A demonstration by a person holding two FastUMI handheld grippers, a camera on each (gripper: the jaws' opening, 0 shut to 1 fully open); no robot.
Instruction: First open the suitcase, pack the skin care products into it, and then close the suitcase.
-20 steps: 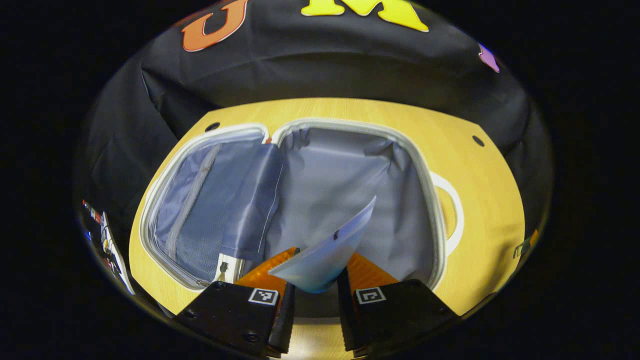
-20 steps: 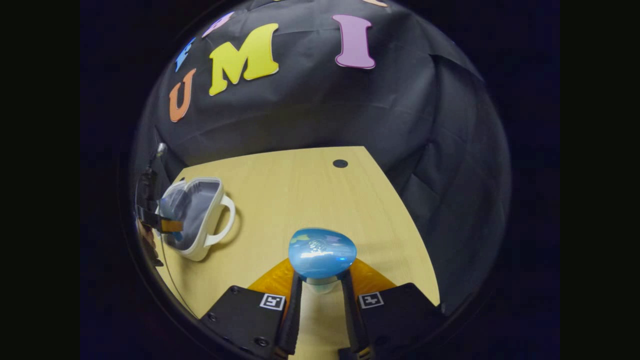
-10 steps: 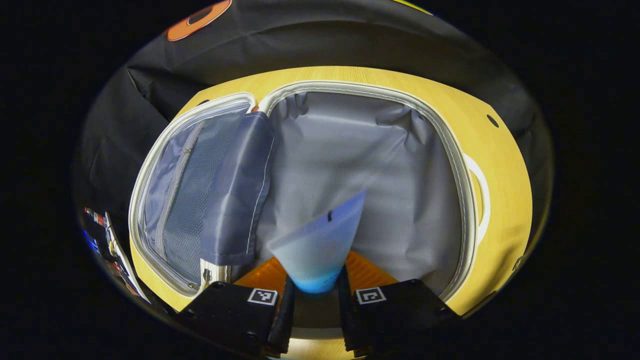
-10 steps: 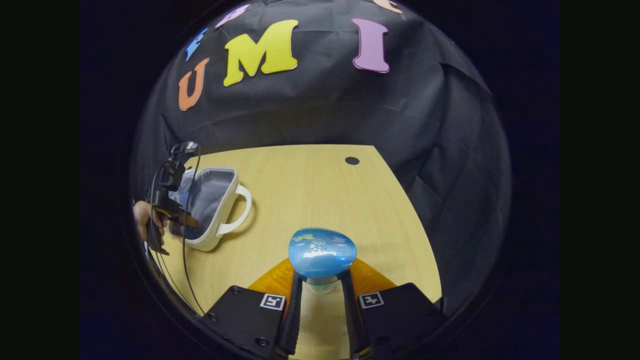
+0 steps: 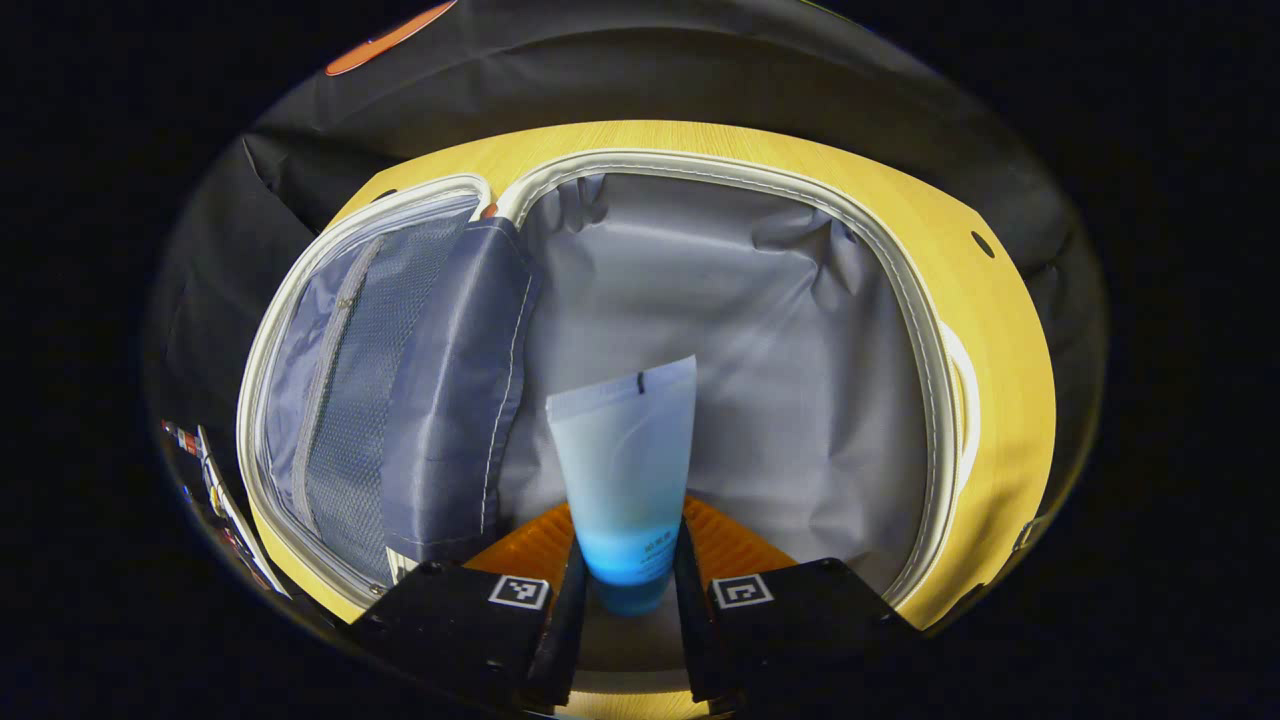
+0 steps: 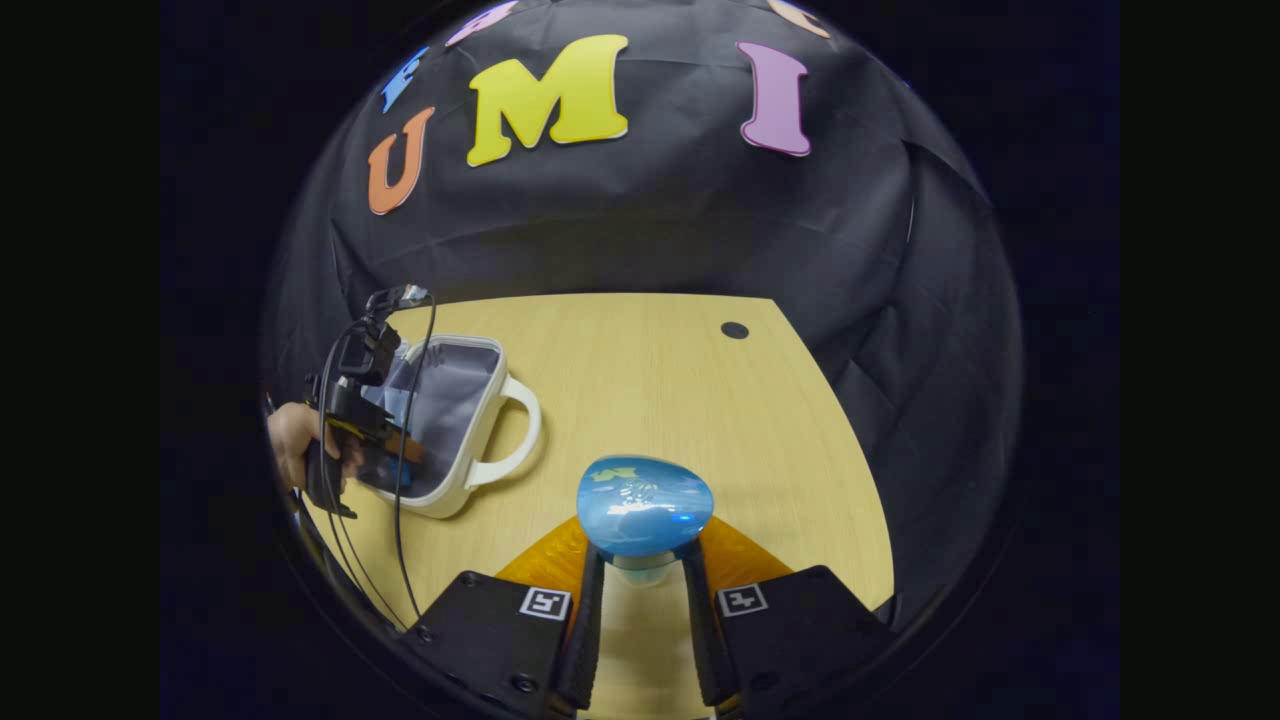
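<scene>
Suitcase (image 5: 900, 300) lies open on the counter (image 6: 650, 400). Left gripper (image 5: 628, 600) has its jaws clamped on a tube (image 5: 625, 470) over the lining — released high, it could bounce out. Right gripper (image 6: 640, 590) pinches a jar (image 6: 645, 505), well aside.

I see the suitcase (image 5: 905, 300) lying wide open on the counter (image 6: 640, 390), its grey-lined right half bare and free for my left claw (image 5: 627, 590) and the tube (image 5: 625, 470) it carries. A loose divider flap (image 5: 450, 400) sags over the hinge side. Beyond the handle (image 6: 515, 430), open counter lies ahead of my right claw (image 6: 640, 590).
</scene>
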